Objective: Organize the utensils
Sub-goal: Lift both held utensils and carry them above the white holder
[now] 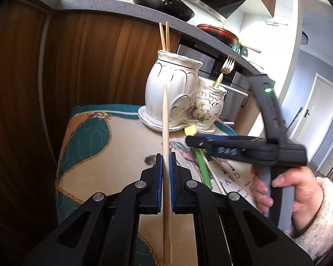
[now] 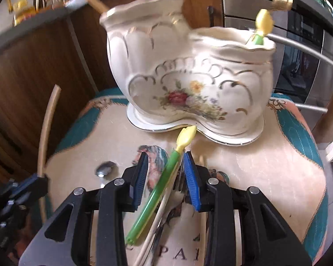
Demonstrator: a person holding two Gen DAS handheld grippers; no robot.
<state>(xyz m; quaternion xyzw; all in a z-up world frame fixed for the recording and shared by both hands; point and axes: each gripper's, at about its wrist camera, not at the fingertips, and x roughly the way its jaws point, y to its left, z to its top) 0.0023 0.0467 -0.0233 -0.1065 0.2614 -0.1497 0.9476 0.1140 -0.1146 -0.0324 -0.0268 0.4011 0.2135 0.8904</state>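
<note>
L gripper (image 1: 165,155) pinches 1 slim pale wood chopstick (image 1: 165,119) upright between blue ribbed pads. R gripper (image 2: 165,155) has jaws partway apart, straddling but not gripping a glossy green plastic utensil w/ yellow bud tip (image 2: 159,186) lying on the quilted cloth (image 2: 284,166). Just beyond, far side: white scalloped ceramic holder (image 2: 188,84), gold-trimmed w/ floral print, holding 2 chopsticks (image 1: 164,36) and a gold fork (image 1: 227,64).

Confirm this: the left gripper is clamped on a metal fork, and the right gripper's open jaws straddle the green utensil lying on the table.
Wrong. The left gripper is clamped on a wooden chopstick, not a fork; the left wrist view shows it. The right gripper does straddle the green utensil.
</note>
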